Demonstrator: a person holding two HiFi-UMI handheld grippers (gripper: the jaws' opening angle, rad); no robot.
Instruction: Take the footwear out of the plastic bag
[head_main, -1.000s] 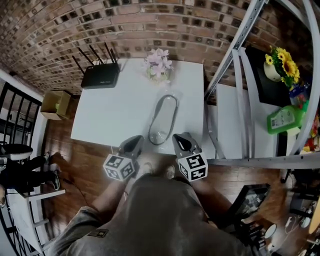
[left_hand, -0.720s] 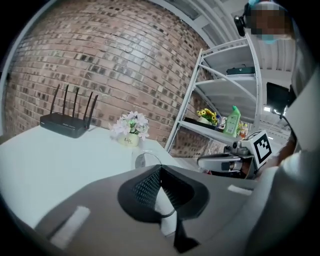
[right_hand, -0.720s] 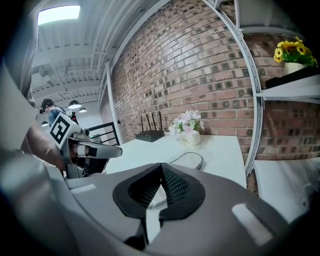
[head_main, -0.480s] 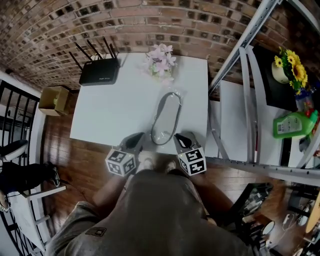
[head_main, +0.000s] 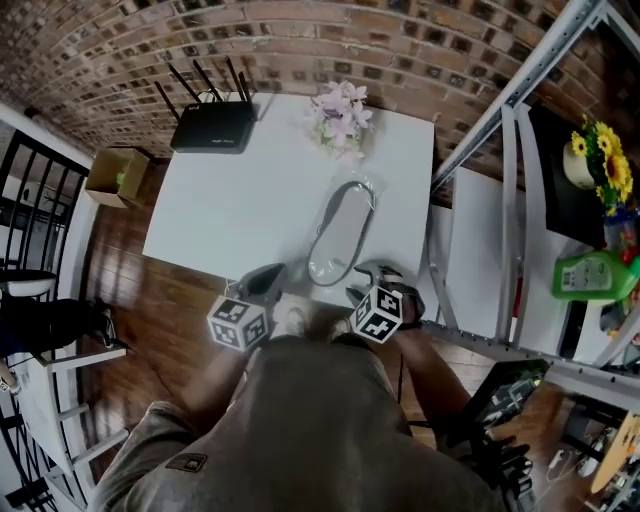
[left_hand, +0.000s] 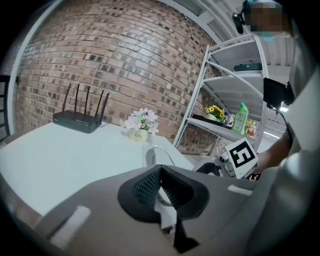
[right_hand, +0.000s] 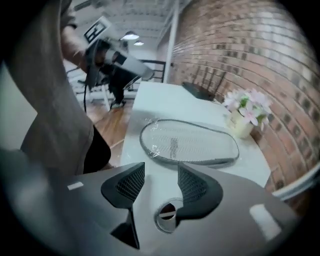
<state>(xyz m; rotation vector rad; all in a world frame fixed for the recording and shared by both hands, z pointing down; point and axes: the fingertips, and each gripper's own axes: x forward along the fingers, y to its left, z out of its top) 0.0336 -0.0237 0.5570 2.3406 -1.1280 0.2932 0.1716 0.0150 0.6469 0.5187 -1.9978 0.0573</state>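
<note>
The footwear (head_main: 340, 232) is a flat grey slipper sealed in a clear plastic bag, lying lengthwise on the white table (head_main: 230, 215). It fills the middle of the right gripper view (right_hand: 187, 142), sole up, just beyond my right gripper (right_hand: 157, 182). That gripper's jaws have just been opening and now stand apart with nothing between them. In the head view my right gripper (head_main: 375, 275) hovers at the bag's near end. My left gripper (head_main: 265, 282) is shut and empty (left_hand: 160, 182) to the left of the bag (left_hand: 155, 155).
A black router (head_main: 213, 128) and a pot of pink flowers (head_main: 342, 115) stand at the table's far edge. A metal shelf rack (head_main: 505, 180) rises at the right with a green bottle (head_main: 592, 275) and yellow flowers (head_main: 600, 165). A cardboard box (head_main: 115, 175) sits on the floor at left.
Both grippers have come down toward the table's near edge. The right one dropped further, rolled over, and its jaws went from shut to open.
</note>
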